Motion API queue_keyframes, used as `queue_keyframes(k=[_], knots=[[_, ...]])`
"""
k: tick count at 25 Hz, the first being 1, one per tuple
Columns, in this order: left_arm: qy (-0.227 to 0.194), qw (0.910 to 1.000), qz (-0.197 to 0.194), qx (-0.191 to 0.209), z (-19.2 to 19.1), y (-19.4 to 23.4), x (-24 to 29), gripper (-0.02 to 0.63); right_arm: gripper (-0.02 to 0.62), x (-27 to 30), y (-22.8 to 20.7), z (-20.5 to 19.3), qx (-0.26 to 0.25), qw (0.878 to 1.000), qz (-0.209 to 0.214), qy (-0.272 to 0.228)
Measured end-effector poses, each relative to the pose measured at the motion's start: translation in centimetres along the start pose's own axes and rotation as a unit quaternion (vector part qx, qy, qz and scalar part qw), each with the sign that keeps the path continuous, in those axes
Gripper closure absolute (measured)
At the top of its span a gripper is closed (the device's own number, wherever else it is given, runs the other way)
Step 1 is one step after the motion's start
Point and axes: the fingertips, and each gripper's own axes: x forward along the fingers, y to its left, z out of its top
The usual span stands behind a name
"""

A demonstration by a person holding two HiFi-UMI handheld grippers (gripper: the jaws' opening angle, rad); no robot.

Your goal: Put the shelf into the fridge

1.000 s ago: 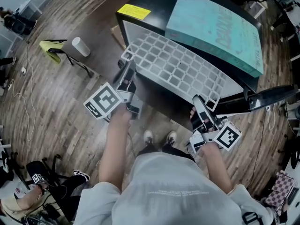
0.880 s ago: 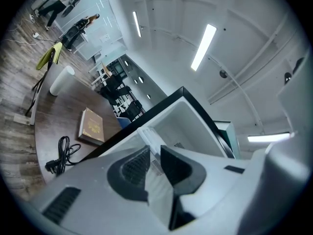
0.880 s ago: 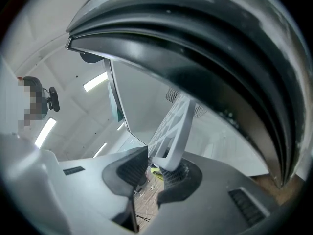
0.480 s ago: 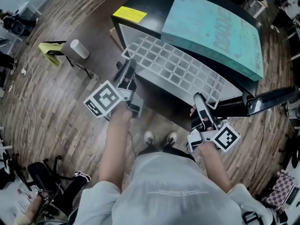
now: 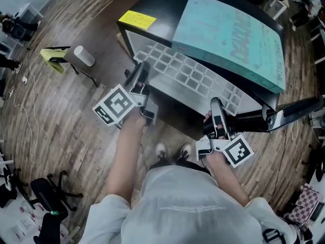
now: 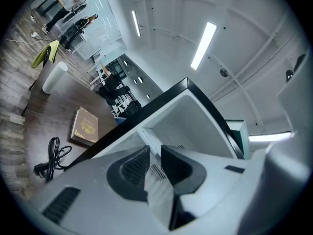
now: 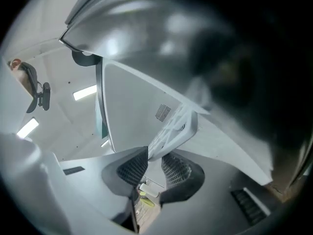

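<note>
A white grid shelf (image 5: 190,78) lies partly inside the open front of a small black fridge (image 5: 162,6). My left gripper (image 5: 142,71) is shut on the shelf's near left edge. My right gripper (image 5: 216,108) is shut on its near right corner. In the left gripper view the shelf's thin edge (image 6: 149,143) runs between the dark pads of the left gripper (image 6: 154,163), with the fridge's white inside beyond. In the right gripper view a rounded shelf corner (image 7: 176,129) is pinched by the right gripper (image 7: 155,166).
A teal box (image 5: 231,32) lies on the fridge top beside a yellow label (image 5: 137,19). The fridge door (image 5: 294,108) swings out at the right. A white cylinder (image 5: 84,56) and a yellow chair (image 5: 51,55) stand left. A book (image 6: 84,126) and a cable (image 6: 49,158) lie on the floor.
The shelf has slid further into the fridge, so less of its grid shows. Both grippers have moved forward with it and keep their hold.
</note>
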Motion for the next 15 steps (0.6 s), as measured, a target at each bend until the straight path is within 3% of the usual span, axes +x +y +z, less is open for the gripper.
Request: queue_keyframes(k=[5, 15], knots=[[0.004, 1.0, -0.006, 0.0, 0.17, -0.05, 0.94, 0.532, 0.512, 0.58, -0.28, 0.6, 0.007, 0.999, -0.023, -0.031], [0.0, 0.9999, -0.014, -0.002, 0.23, -0.01, 0.97, 0.532, 0.512, 0.48, -0.2, 0.45, 0.014, 0.999, -0.015, -0.043]])
